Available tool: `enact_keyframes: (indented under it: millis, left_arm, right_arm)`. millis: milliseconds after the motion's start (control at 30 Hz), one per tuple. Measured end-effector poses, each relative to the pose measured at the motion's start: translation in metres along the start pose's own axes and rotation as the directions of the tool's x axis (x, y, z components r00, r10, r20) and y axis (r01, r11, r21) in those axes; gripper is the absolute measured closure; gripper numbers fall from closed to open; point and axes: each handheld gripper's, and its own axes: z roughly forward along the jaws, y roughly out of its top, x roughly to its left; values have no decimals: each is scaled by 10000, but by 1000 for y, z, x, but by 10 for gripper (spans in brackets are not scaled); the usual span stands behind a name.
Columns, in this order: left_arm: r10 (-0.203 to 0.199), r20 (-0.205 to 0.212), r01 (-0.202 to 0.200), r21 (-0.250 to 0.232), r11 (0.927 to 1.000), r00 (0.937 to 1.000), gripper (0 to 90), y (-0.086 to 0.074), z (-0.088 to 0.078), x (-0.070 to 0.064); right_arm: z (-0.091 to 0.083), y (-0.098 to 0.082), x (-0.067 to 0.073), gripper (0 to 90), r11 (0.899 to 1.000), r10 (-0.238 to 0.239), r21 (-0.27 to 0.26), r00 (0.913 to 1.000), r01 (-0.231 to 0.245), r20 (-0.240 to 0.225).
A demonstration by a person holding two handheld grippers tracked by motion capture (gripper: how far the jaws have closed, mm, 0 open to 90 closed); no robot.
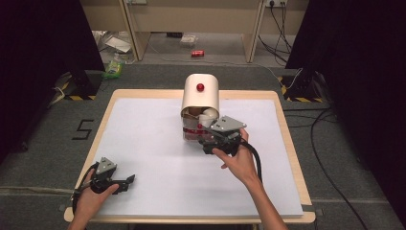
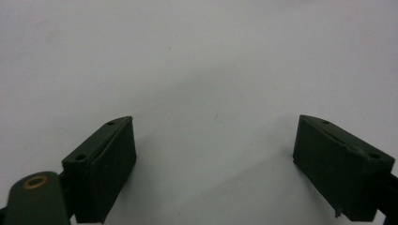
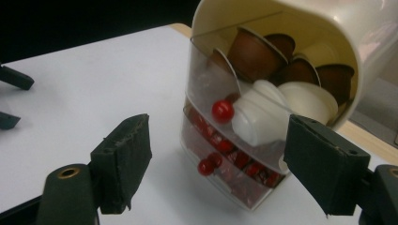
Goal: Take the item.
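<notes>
Black right tongs (image 3: pixel 216 154) agape at capsule dispenser (image 1: pixel 200 96) (perhaps touching) | left tongs (image 2: pixel 213 159) agape, low over table (image 1: pixel 143 143)

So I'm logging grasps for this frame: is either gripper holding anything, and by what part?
Nothing is held. The left gripper is open over bare table; the right gripper is open in front of the capsule dispenser, not touching it.

The high view looks down on the whole table (image 1: pixel 143 143); both gripper views sit low (right one nearest the capsule dispenser (image 3: pixel 281 93)).
</notes>
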Motion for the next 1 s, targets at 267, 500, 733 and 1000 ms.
enact_keyframes:
  millis: [267,500,733,1000]
  left_arm:
    - [7,1,-7,1,10000,10000,128,0,0,0]
    - [0,-1,0,1,10000,10000,128,0,0,0]
    - [-5,0,5,-7,10000,10000,128,0,0,0]
    - [-2,-5,2,-10,10000,10000,128,0,0,0]
  right_arm:
    - [16,10,-2,238,9998,-200,-13,9997,200,99]
    - [27,15,-5,238,9996,-230,171,9997,228,95]
    - [35,14,-10,234,9992,-157,360,9999,155,34]
    - [32,16,-8,232,9953,-464,846,9988,475,-146]
